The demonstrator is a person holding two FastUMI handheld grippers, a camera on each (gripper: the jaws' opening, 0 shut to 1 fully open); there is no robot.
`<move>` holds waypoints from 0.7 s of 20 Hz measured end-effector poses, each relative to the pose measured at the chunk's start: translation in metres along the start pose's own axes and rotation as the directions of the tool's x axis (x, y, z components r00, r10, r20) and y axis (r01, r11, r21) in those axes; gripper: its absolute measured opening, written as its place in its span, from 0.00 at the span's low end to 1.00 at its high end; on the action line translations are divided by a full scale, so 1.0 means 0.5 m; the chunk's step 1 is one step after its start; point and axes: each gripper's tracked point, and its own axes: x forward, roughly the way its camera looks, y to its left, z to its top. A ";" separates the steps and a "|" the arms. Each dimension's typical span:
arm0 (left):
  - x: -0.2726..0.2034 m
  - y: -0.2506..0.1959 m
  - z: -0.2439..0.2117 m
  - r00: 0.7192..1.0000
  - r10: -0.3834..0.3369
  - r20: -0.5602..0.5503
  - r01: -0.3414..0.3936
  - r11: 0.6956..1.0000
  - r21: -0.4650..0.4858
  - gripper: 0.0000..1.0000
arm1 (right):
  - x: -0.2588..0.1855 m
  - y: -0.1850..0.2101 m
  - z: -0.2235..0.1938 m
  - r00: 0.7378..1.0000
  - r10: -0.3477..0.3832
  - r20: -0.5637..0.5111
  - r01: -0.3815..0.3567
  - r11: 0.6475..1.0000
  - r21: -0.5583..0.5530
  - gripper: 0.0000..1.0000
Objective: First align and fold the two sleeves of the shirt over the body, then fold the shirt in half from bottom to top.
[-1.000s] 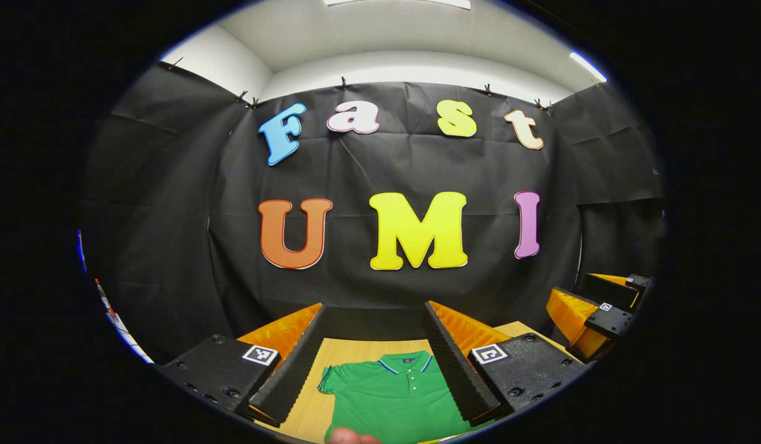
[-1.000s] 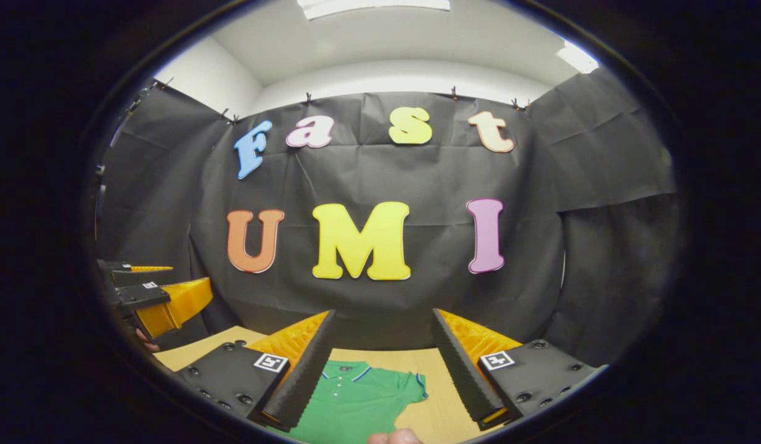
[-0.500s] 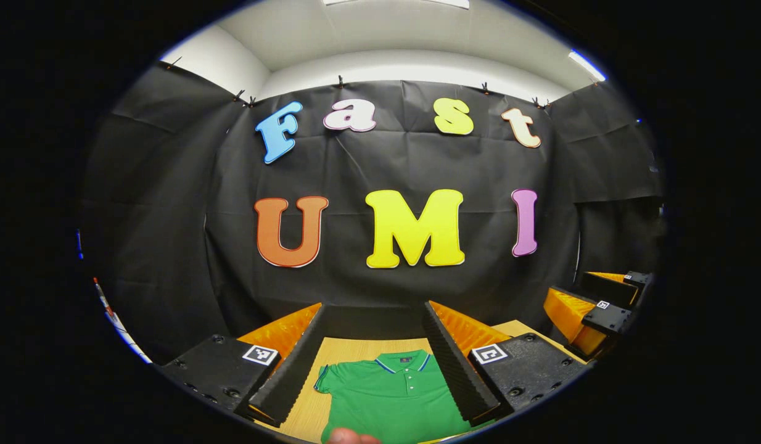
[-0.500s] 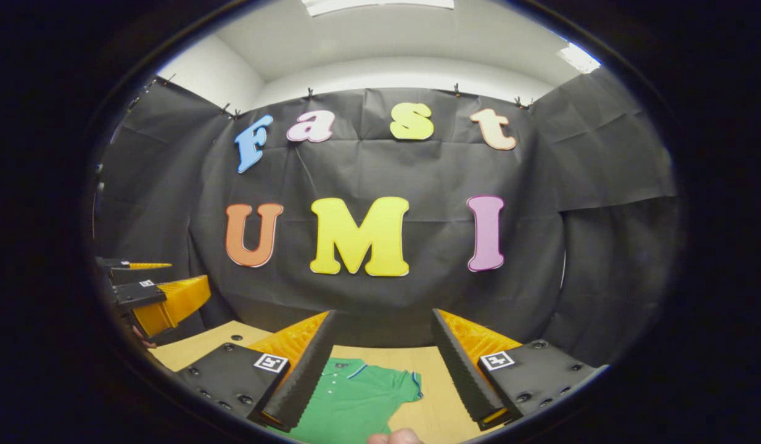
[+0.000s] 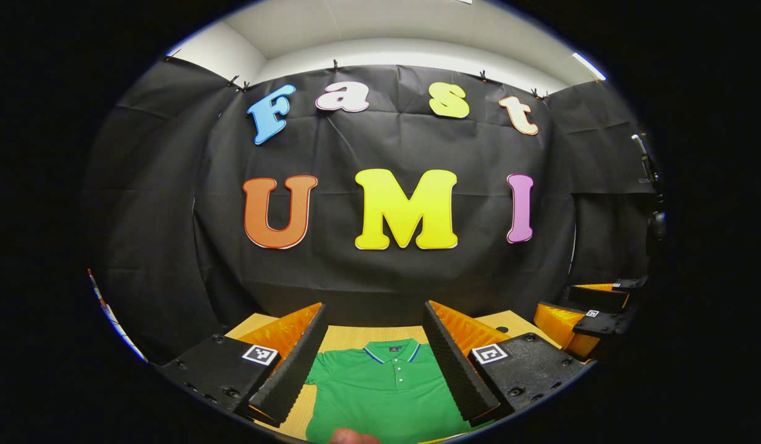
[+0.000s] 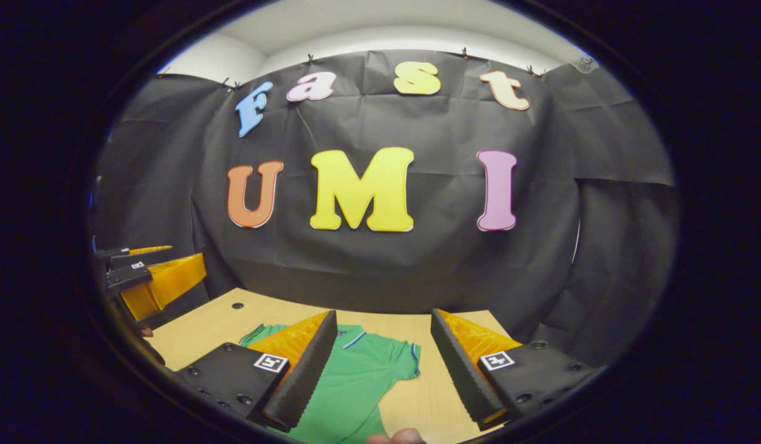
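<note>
A green polo shirt (image 5: pixel 383 388) lies flat on the wooden table (image 5: pixel 349 336), collar toward the back wall. In the left gripper view, my left gripper (image 5: pixel 374 308) hangs open above the shirt, and its fingers hide both sleeves' outer parts. My right gripper (image 5: pixel 593 311) shows off to the right there. In the right gripper view the shirt (image 6: pixel 356 382) lies below my open right gripper (image 6: pixel 383 312), with one short sleeve (image 6: pixel 408 361) spread out between the fingers. The left gripper (image 6: pixel 146 280) stands open at the far left. Nothing is held.
The black cloth wall rises just behind the table's far edge (image 6: pixel 368 314). A small hole (image 6: pixel 237 305) marks the table's (image 6: pixel 195 333) back left. A thumb (image 5: pixel 353 436) shows at the lower rim of the left gripper view, and a thumb (image 6: pixel 396 436) in the right gripper view.
Both grippers have tipped downward and come forward; more of the table and shirt shows, most in the right gripper view. Both stay open, and the shirt has not moved.
</note>
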 end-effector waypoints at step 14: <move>0.066 0.004 -0.087 0.987 0.048 -0.152 -0.051 0.999 -0.016 0.98 | 0.296 -0.121 -0.256 0.894 0.054 -0.444 -0.058 0.998 0.003 0.97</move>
